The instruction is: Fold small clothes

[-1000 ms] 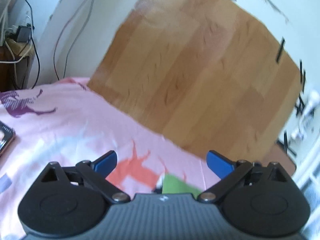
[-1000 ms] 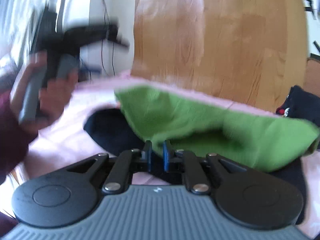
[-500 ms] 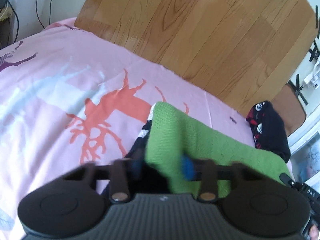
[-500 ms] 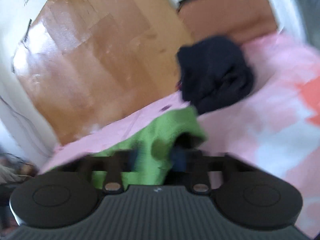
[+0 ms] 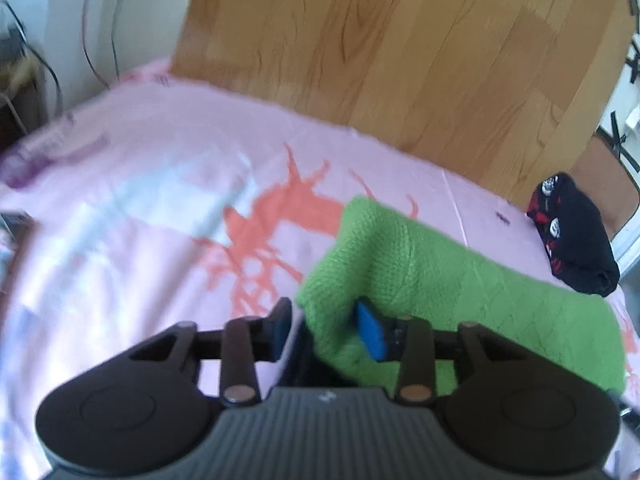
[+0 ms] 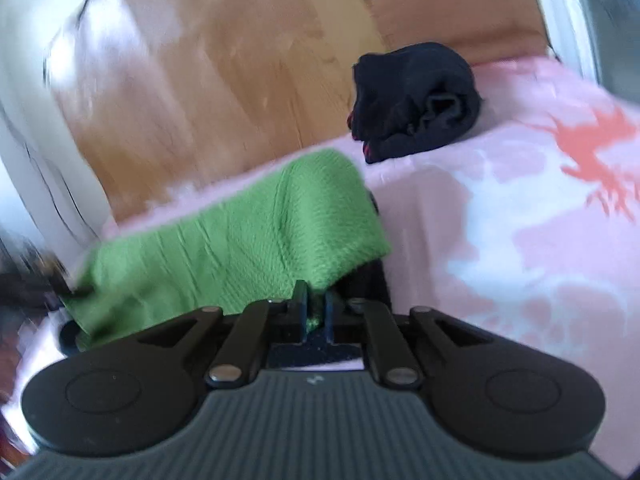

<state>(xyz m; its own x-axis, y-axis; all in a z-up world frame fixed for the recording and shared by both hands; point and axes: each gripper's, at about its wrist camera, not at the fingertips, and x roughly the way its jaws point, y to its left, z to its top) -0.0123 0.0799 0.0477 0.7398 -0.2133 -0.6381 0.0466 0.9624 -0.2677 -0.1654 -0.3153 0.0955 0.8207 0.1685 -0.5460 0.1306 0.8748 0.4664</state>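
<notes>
Left wrist view: your left gripper is opening around the green cloth, at 5 o'clock on the pink sheet. Your right gripper pinches its corner. Lay it flat.

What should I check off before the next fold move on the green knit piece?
1. Right gripper clamped on the green knit: ok, fabric pinched between shut jaws.
2. Left gripper gripping the knit's corner: not ok, jaws are opening; fabric sits between them, not pressed.
3. Knit lying flat: not ok, it is humped and draped.
4. Black garment apart from the knit: ok.
5. Pink sheet beside the knit free for folding: ok.
6. Dark fabric under the knit: cannot tell what it is.
</notes>
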